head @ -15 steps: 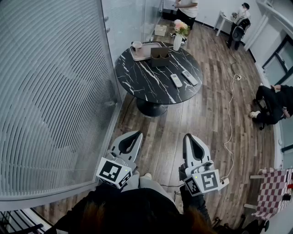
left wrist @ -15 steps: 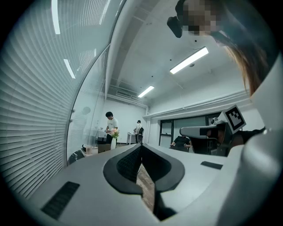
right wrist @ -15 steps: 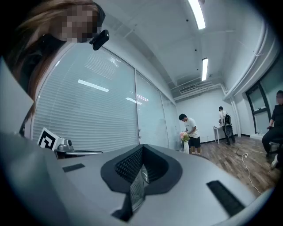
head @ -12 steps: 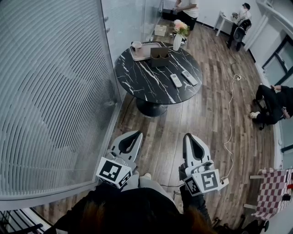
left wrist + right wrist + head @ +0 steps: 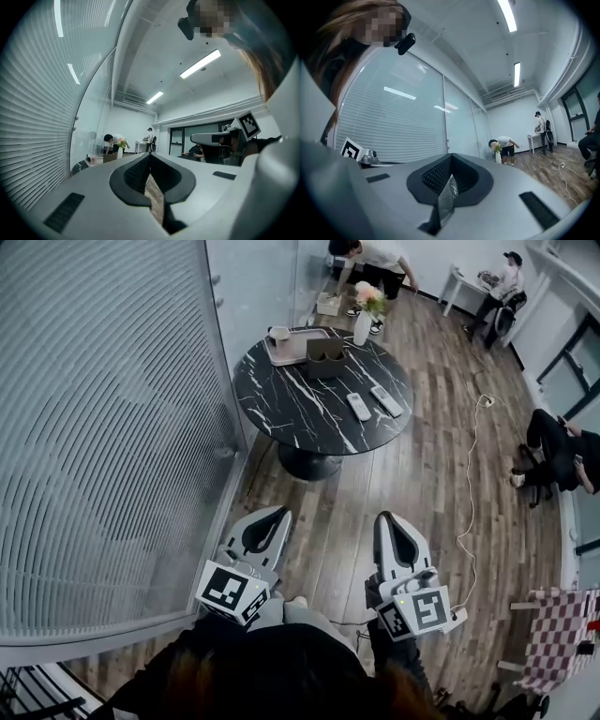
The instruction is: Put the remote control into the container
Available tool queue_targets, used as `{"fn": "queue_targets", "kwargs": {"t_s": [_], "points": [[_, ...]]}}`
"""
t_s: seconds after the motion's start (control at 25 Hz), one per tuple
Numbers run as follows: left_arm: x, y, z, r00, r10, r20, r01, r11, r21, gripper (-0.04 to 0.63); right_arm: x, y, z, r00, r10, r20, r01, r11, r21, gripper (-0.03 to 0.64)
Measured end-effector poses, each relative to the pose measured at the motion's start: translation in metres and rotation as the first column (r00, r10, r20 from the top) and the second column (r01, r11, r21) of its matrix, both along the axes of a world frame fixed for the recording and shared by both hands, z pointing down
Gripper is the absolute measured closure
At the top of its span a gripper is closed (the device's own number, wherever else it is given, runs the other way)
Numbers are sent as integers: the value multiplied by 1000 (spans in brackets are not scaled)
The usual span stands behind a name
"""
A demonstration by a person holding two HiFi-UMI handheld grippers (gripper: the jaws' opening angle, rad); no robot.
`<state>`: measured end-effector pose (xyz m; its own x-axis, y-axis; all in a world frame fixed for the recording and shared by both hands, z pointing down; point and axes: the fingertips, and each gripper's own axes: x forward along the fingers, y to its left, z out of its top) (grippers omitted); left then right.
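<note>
Two pale remote controls point(image 5: 360, 406) point(image 5: 387, 400) lie side by side on the right part of a round black marble table point(image 5: 300, 413), far ahead of me. A brown open box, the container point(image 5: 327, 356), stands at the table's far side. My left gripper point(image 5: 279, 514) and right gripper point(image 5: 384, 518) are held level near my body, over the wooden floor and well short of the table. Both are shut with nothing between their jaws. The left gripper point(image 5: 150, 155) and the right gripper point(image 5: 451, 157) each show tips that meet.
A tray point(image 5: 298, 348) with a cup point(image 5: 280, 334) and a vase of flowers point(image 5: 364, 322) share the table. A curved glass wall with blinds point(image 5: 112, 427) runs along the left. A white cable point(image 5: 472, 484) trails on the floor; a seated person point(image 5: 558, 451) is at right.
Both grippers have kept still. The person at the back of the room has bent forward over the far side of the table, and another person at the far right has shifted.
</note>
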<state>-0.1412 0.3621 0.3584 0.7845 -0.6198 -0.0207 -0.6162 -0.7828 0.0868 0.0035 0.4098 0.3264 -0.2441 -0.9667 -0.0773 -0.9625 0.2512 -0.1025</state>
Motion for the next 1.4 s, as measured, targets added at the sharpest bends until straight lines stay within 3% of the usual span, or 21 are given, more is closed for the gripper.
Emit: {"fn": "queue_targets", "kwargs": {"t_s": [0.76,1.4], "points": [[18,-16,7,999,-50,-7,50,999,7,586,36,-10,6,999,-17,51,17,1000,15,600],[41,-105,12,999,-33,-25,33,999,-8,586,60,-90,10,998,8,63,-8,1000,-2,600]]}}
